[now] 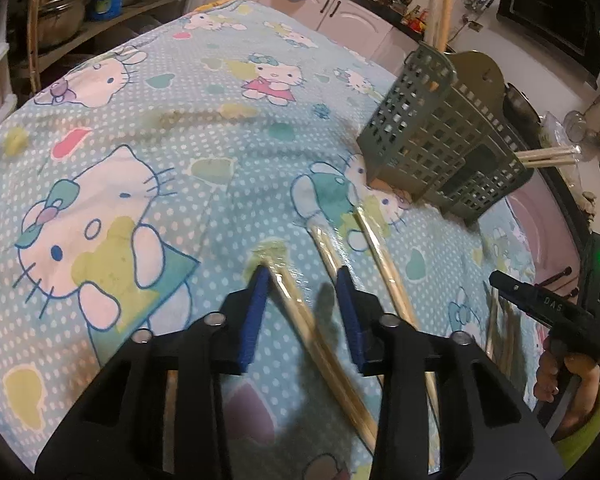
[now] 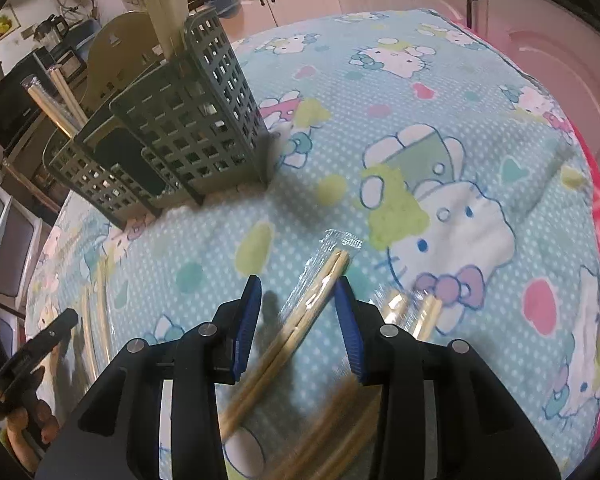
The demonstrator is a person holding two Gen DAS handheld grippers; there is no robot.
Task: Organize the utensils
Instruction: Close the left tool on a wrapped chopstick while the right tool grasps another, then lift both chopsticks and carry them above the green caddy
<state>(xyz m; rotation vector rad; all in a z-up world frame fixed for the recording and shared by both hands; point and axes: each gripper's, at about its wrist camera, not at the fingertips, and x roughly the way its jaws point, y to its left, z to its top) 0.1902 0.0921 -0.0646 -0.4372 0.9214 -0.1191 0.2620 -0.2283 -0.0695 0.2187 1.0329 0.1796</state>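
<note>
We hold our left gripper (image 1: 302, 276) low over the counter, which is covered by a pale blue cartoon-cat printed cloth (image 1: 148, 128). Its blue-padded jaws stand apart, straddling a plastic-wrapped pair of wooden chopsticks (image 1: 316, 340) without pressing on it. Two more wrapped pairs (image 1: 376, 248) lie just beside it, pointing toward the grey-green perforated plastic utensil holder (image 1: 432, 136) near the cloth's far right edge; other wrapped chopsticks (image 1: 440, 12) stand inside the holder.

Our right gripper (image 2: 298, 284) hovers over another wrapped pair of wooden chopsticks (image 2: 324, 280) on the cloth, jaws apart with the pair between them, untouched. Further wrapped pairs (image 2: 414, 312) lie just beside its right pad. The holder (image 2: 204, 108) stands at the far left there.
</note>
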